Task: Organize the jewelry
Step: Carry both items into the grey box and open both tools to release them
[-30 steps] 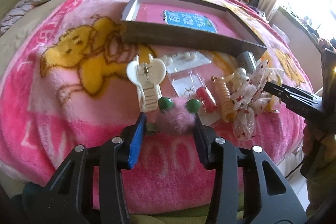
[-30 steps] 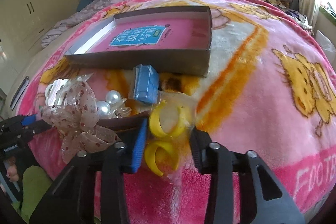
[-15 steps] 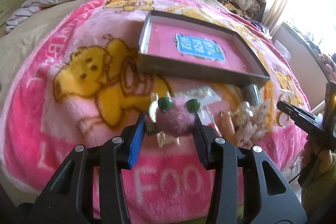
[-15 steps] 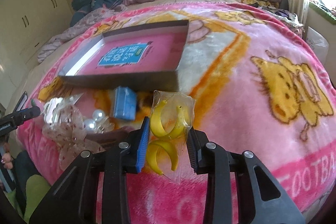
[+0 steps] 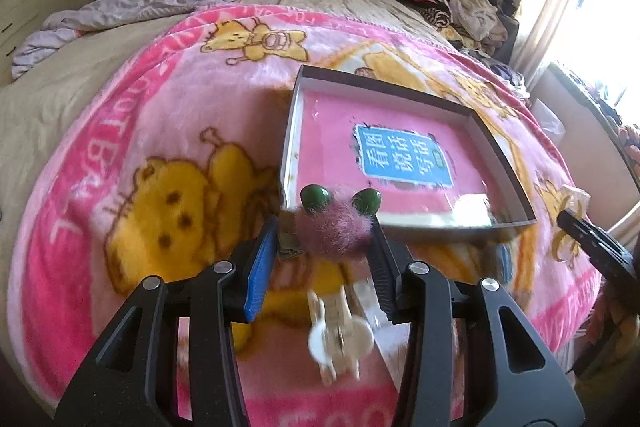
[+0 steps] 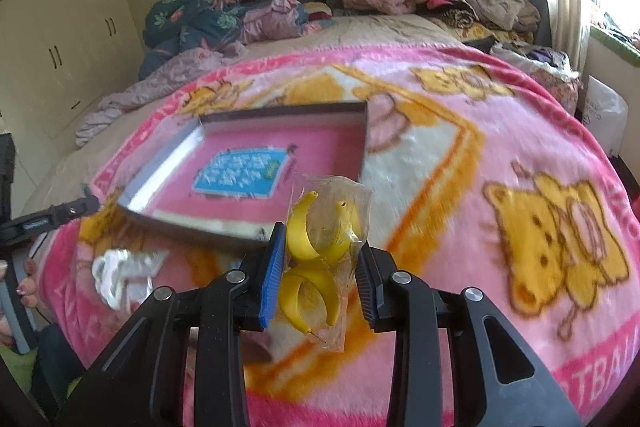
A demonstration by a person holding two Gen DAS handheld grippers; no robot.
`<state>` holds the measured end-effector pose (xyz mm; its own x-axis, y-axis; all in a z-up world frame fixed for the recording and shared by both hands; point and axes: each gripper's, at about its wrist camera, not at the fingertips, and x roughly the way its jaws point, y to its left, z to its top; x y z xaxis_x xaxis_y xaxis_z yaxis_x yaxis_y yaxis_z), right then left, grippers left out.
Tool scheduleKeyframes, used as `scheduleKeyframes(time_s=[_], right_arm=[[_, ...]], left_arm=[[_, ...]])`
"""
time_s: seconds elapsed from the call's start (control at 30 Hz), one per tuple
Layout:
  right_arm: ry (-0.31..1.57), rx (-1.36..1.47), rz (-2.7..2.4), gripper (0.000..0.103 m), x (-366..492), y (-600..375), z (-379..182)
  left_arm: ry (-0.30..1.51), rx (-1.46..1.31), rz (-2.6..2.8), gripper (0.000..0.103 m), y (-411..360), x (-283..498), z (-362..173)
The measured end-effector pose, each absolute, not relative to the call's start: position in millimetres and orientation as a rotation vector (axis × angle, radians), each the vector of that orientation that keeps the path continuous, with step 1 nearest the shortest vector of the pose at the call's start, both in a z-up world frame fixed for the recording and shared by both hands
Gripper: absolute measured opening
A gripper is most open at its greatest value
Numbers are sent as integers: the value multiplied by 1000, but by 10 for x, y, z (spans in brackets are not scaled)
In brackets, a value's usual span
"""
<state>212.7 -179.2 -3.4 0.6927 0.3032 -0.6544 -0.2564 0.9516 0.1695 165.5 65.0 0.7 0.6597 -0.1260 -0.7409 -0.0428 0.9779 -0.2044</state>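
While the left gripper (image 5: 326,245) has its jaws clamped on a fluffy pink pom-pom hair clip with two green beads (image 5: 334,225), the right gripper (image 6: 318,267) grips a clear packet of yellow hoop earrings (image 6: 320,255); both hang just before the shallow grey cardboard box (image 5: 400,219), on the pink blanket (image 5: 120,147).

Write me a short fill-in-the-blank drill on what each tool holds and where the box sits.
1. The left tool grips a fuzzy pink hair clip with two ____ beads.
2. The right tool grips a clear packet of ____ hoop earrings.
3. The open box lies on a pink ____.
4. The label inside the box is ____.

Missing words: green; yellow; blanket; blue
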Motion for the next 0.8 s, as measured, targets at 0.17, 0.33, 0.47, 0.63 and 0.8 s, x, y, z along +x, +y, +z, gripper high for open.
scheduleKeyframes(time_s=[0.17,0.33,0.47,0.63,0.8], right_arm=[[716,71,348,31,2313,-1639,59],[718,67,368,31,2527,-1513,68],[734,59,372,31,2716,-1438,20],[768,44,367,31,2917,-1382,-110],[799,40,354,31,3038,-1383,-228]], left_arm=[[860,-202,-46,35,593,1924,-12],[888,-194,-48,35,522,2175,-104],[901,-173,-59,35,426,2329,-162],[924,-151,-59,35,375,2450,-250],[935,-135,-48,35,398,2492,-305]])
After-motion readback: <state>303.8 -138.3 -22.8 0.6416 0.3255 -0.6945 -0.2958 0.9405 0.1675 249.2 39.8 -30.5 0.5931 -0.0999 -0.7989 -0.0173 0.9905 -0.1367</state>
